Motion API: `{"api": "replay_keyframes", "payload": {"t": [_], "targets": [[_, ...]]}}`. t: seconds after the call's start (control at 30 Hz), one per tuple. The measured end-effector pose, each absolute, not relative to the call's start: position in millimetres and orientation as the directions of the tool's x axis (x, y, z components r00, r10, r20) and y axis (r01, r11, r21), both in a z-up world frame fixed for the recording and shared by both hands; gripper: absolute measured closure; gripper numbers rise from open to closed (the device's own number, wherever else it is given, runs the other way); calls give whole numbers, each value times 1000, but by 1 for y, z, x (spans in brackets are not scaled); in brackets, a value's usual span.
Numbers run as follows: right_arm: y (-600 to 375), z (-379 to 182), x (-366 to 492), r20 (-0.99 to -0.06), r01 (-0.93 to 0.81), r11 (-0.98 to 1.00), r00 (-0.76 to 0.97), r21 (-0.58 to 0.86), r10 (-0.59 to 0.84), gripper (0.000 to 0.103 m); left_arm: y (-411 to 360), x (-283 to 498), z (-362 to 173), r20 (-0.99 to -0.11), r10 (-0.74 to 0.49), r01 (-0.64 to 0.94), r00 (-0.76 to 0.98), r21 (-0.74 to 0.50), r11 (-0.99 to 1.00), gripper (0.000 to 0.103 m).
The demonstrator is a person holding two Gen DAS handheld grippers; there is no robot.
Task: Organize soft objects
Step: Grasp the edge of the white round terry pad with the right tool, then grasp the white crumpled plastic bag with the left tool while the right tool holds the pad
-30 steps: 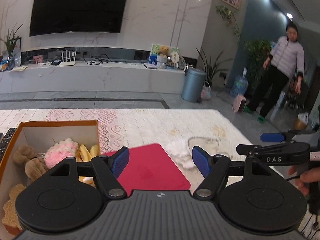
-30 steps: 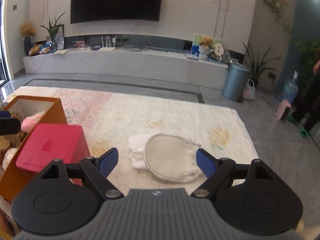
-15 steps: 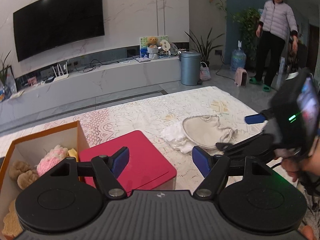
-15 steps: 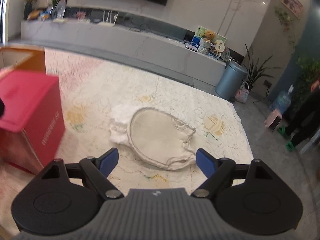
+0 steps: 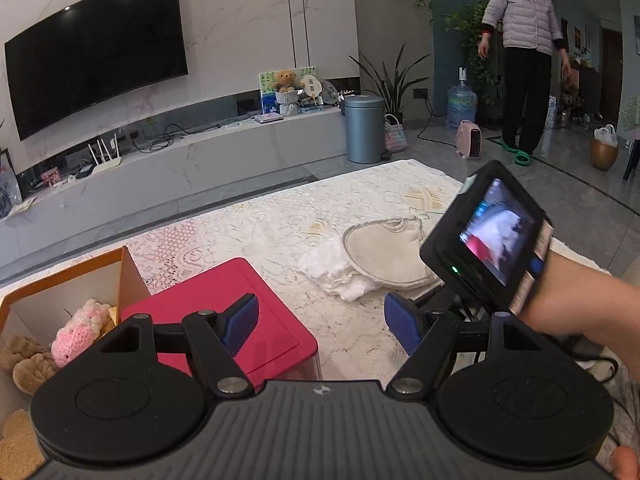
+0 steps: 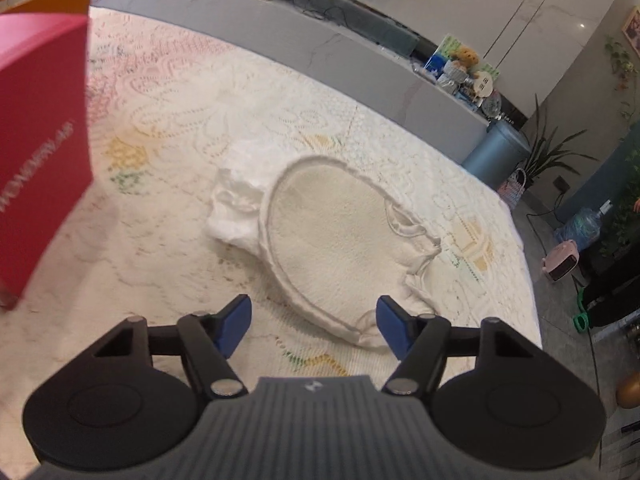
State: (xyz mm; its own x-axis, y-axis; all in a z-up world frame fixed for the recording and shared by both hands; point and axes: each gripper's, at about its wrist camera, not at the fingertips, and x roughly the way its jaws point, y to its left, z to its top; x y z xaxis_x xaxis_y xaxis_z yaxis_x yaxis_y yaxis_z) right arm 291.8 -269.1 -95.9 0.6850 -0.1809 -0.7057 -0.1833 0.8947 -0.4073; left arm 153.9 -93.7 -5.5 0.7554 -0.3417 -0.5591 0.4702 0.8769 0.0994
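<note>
The cream cloth (image 6: pixel 336 240) lay at frame centre on the lace-covered counter (image 6: pixel 168 112). The right gripper (image 6: pixel 314 326) had just been closing, jaws apparently empty above its near edge. The left gripper (image 5: pixel 320 322) stood wide, empty.

Terry-like cloth pouch (image 6: pixel 336 236), lace tablecloth (image 6: pixel 168 120).

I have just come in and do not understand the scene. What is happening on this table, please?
A person is tidying soft things with handheld tongs in each hand. The right tongs are low over a cream cloth pouch on the lace tablecloth; their jaws have just been closing and are open, nothing gripped yet. The left tongs are open and empty above a red box. An orange box already holds plush toys.
</note>
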Motion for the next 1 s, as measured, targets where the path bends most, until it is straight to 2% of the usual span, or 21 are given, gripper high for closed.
{"api": "replay_keyframes", "payload": {"t": [0.17,0.27,0.3,0.33,0.37,0.43,0.63,0.87,1.0], "targets": [[-287,-98,306,-704,-151,936,699,-317,-126,37,-95,150,-7,-541,-330,465,774,132,875,19],[-295,-100,310,-696,-135,953,711,-272,-98,42,-96,151,-8,-548,-340,474,764,120,872,19],[-299,-100,310,-707,-133,964,704,-229,-71,49,-96,153,-9,-558,-344,478,755,110,871,19],[-303,-99,310,-717,-128,975,696,-182,-43,64,-95,155,-11,-567,-343,479,749,105,872,19],[-306,-97,310,-720,-110,981,693,-160,-40,72,-95,156,-13,-571,-337,474,749,106,874,19],[-308,-95,308,-720,-93,982,692,-164,-55,96,-94,157,-17,-574,-316,459,755,118,881,19],[-320,-78,288,-715,-63,993,698,-103,-30,99,-96,153,-17,-572,-305,458,762,141,878,19],[-362,-36,257,-628,60,995,778,80,3,100,-113,143,-6,-606,-302,510,736,202,836,19],[-389,-29,249,-600,150,960,800,234,22,100,-134,148,3,-668,-290,554,685,219,804,19]]}}
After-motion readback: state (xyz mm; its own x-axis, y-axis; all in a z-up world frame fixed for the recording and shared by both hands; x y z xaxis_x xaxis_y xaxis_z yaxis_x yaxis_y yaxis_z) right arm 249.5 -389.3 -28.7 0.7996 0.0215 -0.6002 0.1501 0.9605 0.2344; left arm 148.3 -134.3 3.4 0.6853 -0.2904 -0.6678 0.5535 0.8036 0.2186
